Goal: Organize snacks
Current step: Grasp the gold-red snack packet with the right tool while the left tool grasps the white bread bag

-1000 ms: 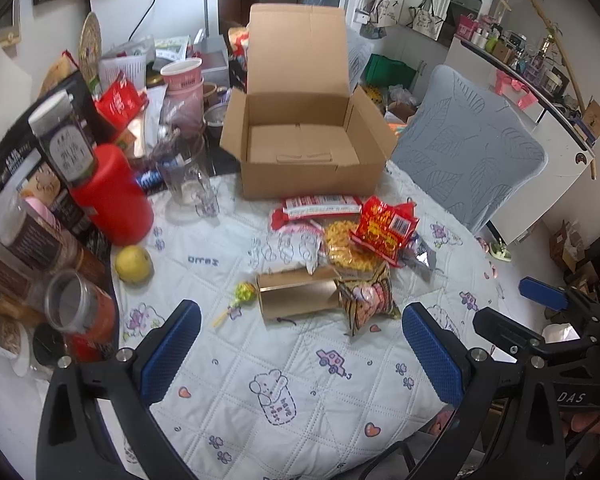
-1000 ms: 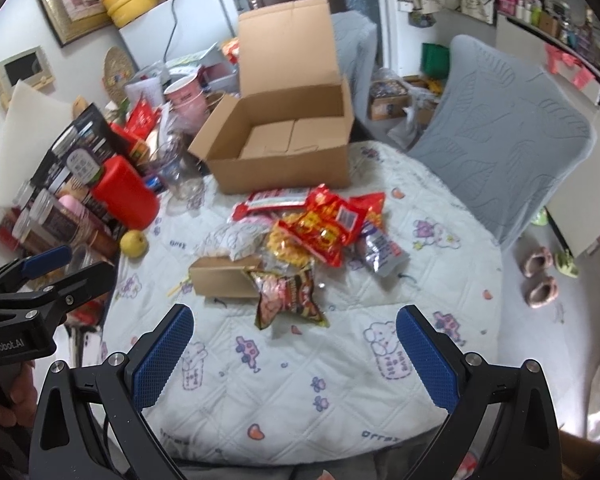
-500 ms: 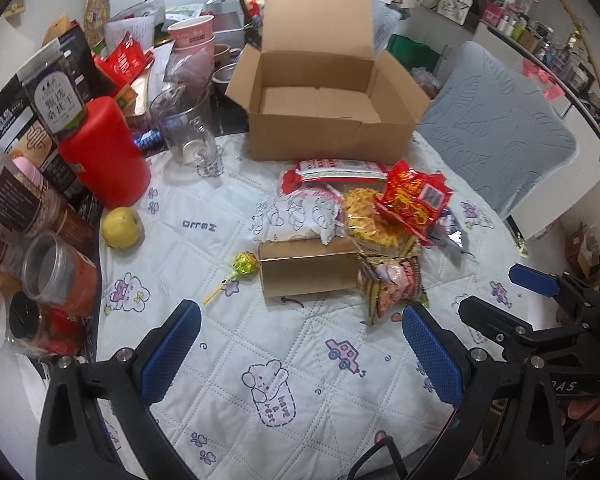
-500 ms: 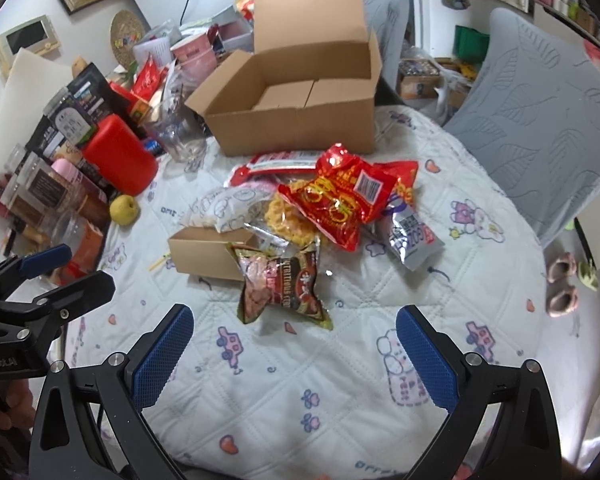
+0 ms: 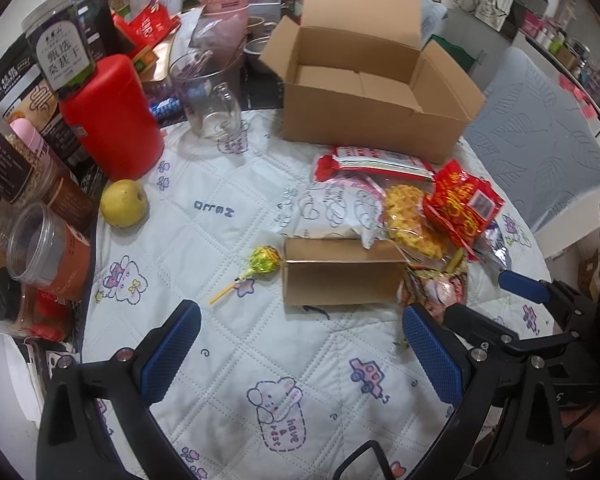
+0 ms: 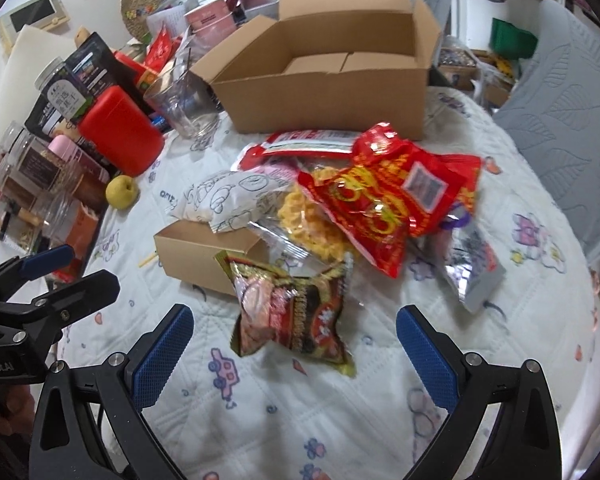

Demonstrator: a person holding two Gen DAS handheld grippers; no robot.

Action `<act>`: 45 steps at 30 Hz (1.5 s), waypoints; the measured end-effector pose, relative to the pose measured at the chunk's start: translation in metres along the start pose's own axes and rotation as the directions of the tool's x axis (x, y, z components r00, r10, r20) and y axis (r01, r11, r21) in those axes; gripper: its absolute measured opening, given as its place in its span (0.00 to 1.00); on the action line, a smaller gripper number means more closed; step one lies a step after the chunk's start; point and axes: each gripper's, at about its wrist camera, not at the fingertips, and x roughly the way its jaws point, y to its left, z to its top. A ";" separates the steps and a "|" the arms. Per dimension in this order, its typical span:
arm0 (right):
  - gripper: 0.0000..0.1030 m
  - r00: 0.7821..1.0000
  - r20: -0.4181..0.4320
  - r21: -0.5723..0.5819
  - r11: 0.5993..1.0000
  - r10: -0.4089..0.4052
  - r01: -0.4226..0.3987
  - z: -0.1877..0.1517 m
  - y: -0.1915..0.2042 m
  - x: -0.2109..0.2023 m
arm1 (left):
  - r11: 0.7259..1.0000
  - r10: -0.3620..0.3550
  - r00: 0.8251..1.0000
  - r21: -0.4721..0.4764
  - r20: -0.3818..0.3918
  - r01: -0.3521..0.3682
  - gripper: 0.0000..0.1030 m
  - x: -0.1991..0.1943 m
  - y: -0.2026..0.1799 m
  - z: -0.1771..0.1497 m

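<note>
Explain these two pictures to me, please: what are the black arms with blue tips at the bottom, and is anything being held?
No robot here: a person holds a hand tool in each hand, each with two blue-padded fingers and a wide-angle camera looking along them. One picture comes from the left gripper, the other from the right gripper; each tool also shows at the edge of the other's picture. Both are open and hold nothing. Below them is a quilted tablecloth with a snack pile: a red chip bag, a dark snack packet, a small cardboard box and a lollipop. Behind stands a large open cardboard box, which looks empty. Jars and a red canister crowd the left.
</note>
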 end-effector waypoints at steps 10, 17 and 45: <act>1.00 0.998 -0.061 0.032 0.999 0.017 -0.015 0.007 0.003 0.035 | 0.999 -0.008 1.000 0.044 0.005 0.008 1.00 0.017 0.009 0.032; 0.65 0.997 -0.078 0.054 0.998 0.016 -0.012 0.010 -0.006 0.043 | 0.996 -0.034 0.999 0.082 -0.008 0.035 1.00 0.034 0.005 0.056; 0.61 0.988 -0.150 0.177 0.984 0.033 -0.006 0.018 -0.019 0.051 | 0.967 -0.180 0.936 0.119 -0.302 0.225 1.00 0.151 -0.025 0.091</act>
